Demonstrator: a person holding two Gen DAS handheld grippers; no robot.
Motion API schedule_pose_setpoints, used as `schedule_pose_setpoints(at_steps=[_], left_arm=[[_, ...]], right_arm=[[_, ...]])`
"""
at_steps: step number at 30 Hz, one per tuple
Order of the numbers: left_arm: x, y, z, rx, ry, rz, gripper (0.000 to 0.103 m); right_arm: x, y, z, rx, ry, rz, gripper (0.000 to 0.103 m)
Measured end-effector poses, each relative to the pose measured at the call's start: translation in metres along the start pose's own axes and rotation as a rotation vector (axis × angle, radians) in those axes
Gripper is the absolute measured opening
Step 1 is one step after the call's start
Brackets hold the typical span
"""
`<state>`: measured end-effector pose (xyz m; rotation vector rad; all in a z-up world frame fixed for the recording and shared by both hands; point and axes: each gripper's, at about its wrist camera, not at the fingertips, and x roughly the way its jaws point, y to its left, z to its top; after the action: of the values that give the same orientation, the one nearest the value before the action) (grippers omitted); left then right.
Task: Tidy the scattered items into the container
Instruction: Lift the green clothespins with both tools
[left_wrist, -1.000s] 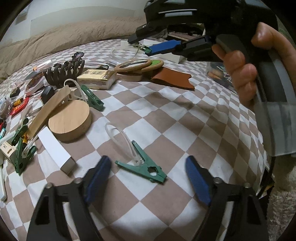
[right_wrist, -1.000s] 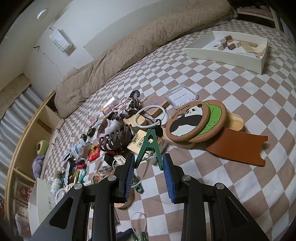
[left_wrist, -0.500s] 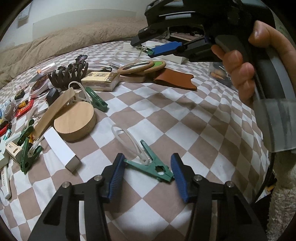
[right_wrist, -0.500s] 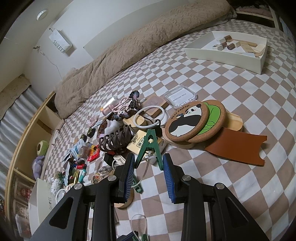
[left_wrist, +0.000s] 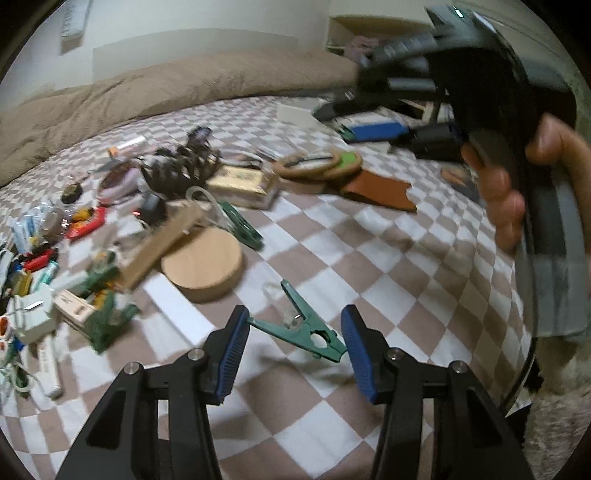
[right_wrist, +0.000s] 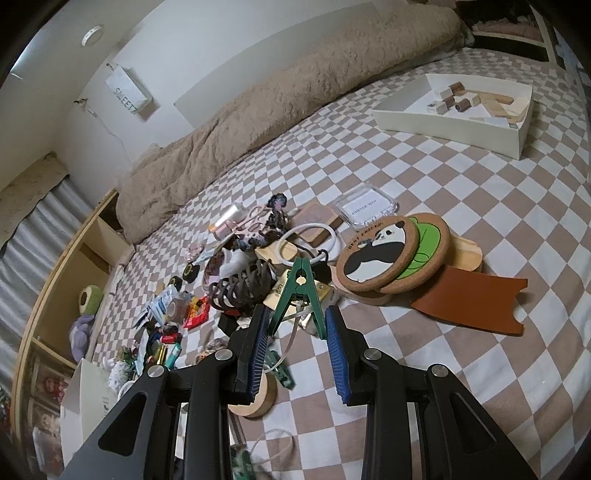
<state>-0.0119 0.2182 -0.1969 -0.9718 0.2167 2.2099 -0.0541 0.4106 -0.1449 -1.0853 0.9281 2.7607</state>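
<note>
The left gripper (left_wrist: 291, 343) has its fingers clamped on a green clip (left_wrist: 303, 328) whose long axis runs crosswise between them, low in the frame. The right gripper (right_wrist: 295, 328) grips another green clip (right_wrist: 297, 291) pointing away. A second ago the left fingers stood wide over theirs on the bed (left_wrist: 388, 273); now it's lifted, and the white container (right_wrist: 454, 122) sits upper right, nearer the right hand.

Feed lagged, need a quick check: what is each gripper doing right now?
Left gripper: closed on a green clip, lifted off the bedspread.
Right gripper: closed on another green clip.
</note>
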Motion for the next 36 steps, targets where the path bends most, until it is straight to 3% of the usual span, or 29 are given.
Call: schedule_pose_setpoints(at_steps=[16,36], left_arm=[[-0.086,0.061,0.03,-0.147,-0.176,0.17,0.051],[-0.186,0.126,0.029,-0.288,-0.359,0.362,0.051]], right_arm=[[-0.028,0.045,-0.007,-0.103,-0.074,0.055,0.031],[-0.051,0.12,-0.032,-0.251,-0.137,0.173,0.031]])
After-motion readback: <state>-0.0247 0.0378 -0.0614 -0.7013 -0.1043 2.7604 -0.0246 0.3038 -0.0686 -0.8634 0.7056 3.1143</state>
